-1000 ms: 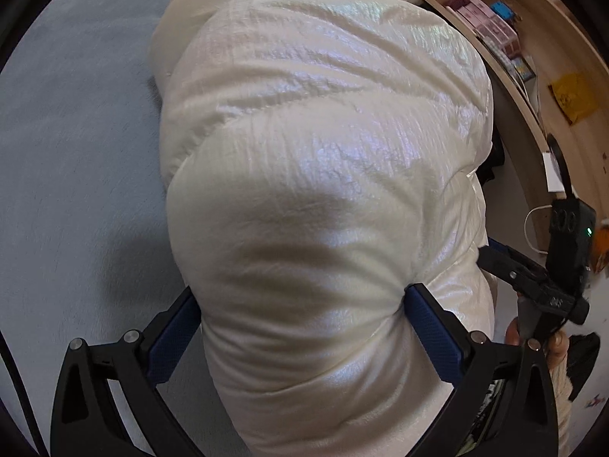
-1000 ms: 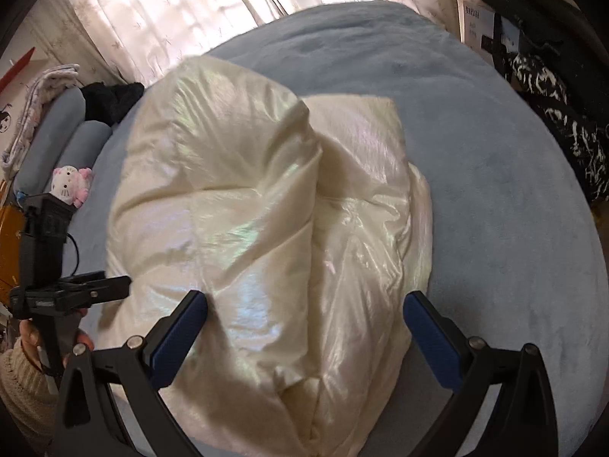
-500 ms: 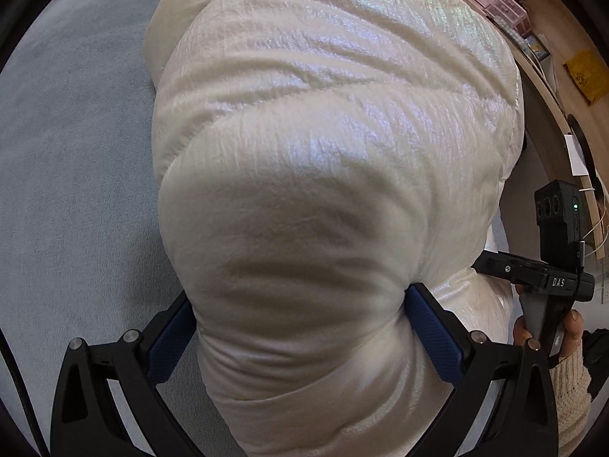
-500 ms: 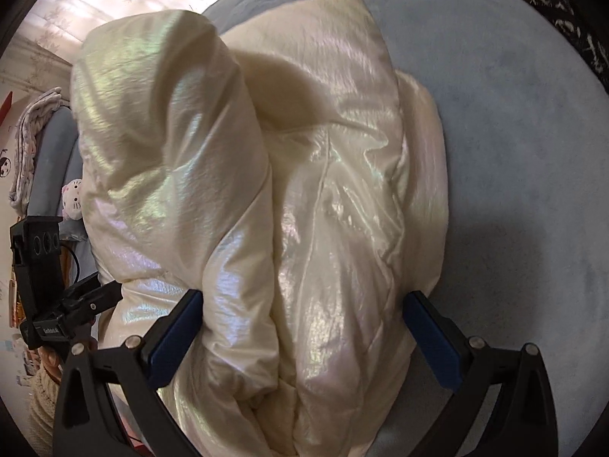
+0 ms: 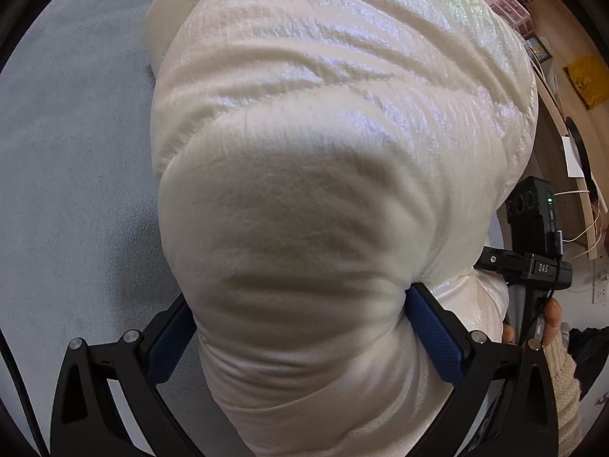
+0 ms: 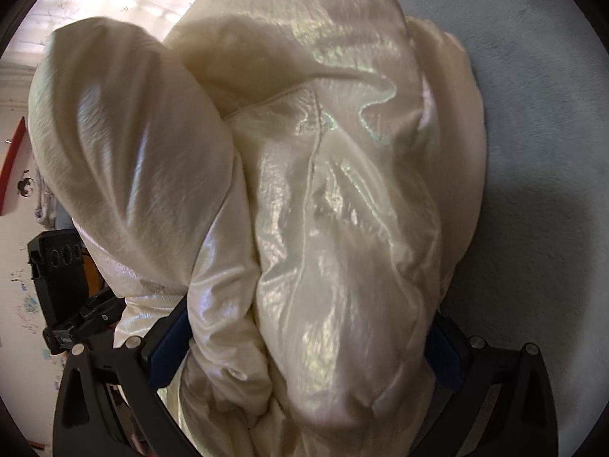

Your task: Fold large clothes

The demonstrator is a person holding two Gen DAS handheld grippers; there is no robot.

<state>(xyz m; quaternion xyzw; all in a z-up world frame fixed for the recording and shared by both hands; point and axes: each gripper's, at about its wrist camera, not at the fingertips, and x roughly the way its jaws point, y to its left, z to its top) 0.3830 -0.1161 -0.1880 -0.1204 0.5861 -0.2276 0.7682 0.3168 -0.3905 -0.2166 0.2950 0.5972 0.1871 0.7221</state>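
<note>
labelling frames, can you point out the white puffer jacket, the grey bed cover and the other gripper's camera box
white puffer jacket (image 5: 323,190), left wrist view, padded bulge.
grey bed cover (image 5: 76,190), left wrist view, bare patch.
camera box (image 5: 531,205), left wrist view, black front face.

Left wrist view: pressed close, looking down along its fingers. Right wrist view: equally near, facing opposite. Shared: cream puffer jacket (image 5: 323,190) (image 6: 304,190) and grey bed (image 5: 76,152) (image 6: 540,133).
</note>
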